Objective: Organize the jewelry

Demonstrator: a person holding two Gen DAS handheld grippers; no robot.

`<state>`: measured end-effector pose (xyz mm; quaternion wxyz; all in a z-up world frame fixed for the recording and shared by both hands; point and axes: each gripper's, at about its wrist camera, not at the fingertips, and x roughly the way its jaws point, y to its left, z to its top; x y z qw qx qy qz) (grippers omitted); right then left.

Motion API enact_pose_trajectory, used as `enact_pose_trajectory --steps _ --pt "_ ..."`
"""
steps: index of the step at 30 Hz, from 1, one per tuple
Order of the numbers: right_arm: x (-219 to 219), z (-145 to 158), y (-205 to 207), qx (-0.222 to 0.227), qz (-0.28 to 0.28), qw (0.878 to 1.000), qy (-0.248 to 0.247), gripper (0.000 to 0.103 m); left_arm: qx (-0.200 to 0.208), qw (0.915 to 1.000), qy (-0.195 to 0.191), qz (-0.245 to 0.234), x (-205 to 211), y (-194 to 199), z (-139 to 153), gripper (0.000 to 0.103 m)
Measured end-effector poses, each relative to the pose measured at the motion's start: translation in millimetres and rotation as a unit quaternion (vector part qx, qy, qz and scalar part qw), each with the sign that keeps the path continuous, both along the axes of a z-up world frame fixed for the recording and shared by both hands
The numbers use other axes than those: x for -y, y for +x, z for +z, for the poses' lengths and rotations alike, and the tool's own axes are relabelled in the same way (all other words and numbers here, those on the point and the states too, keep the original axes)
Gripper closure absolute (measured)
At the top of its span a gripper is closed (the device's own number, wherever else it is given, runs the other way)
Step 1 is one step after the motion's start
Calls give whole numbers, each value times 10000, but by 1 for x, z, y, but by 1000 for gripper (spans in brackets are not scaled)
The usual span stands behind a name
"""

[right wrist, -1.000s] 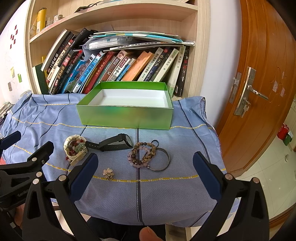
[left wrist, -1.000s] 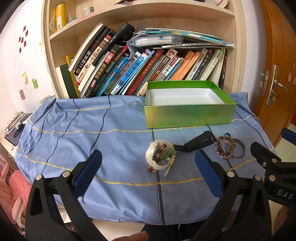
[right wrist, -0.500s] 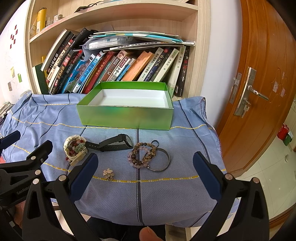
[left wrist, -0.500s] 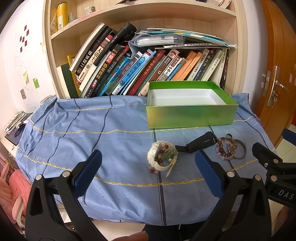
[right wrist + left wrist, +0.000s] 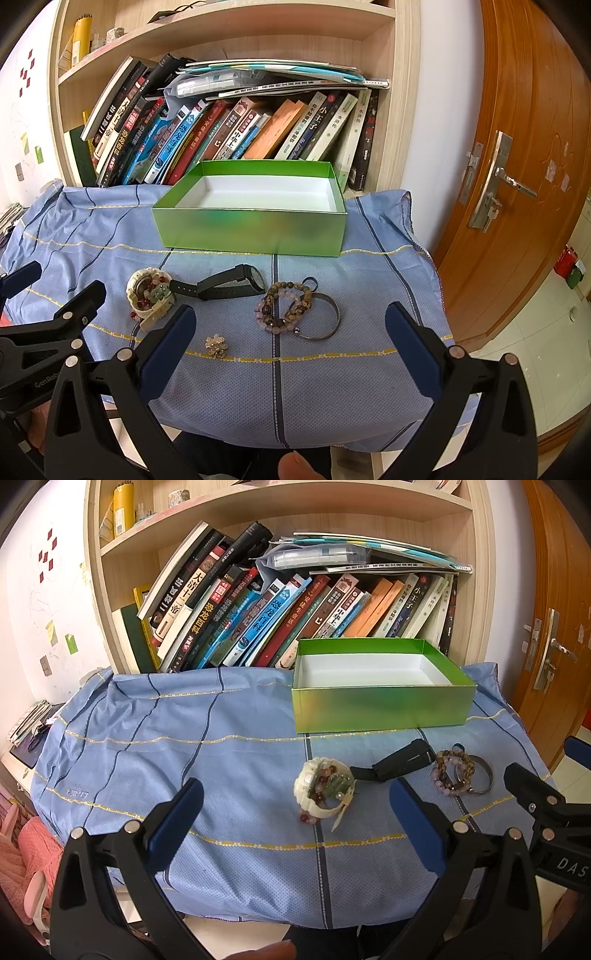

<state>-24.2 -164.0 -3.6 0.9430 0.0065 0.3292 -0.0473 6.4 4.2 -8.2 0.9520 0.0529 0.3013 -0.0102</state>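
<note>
Watch (image 5: 225,286) lying crosswise, strap leftward, box (image 5: 251,230) behind

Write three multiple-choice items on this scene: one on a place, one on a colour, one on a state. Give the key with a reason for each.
1. Where does the brooch lie?
A. in the box
B. on the cloth, nearer than the watch
C. on the shelf

2. What colour is the box outside?
A. green
B. red
C. black

3. How is the right gripper?
A. shut on a bracelet
B. shut on nothing
C. open, holding nothing

Key: 1 B, it lies on the blue cloth in front of the black watch. 2 A, its walls are shiny green. 3 C, its blue pads stand wide apart with nothing between them.
</note>
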Motion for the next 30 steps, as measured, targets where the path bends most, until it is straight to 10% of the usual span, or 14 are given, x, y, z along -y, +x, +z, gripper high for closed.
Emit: enact_pose_trajectory --steps 19,30 --pt "51 -38 19 -579 -686 9959 79 5 -633 9978 3 197 -43 32 -33 6" --pt "49 -52 43 -937 -630 9936 40 23 -1261 9899 -321 -566 -16 82 -61 51"
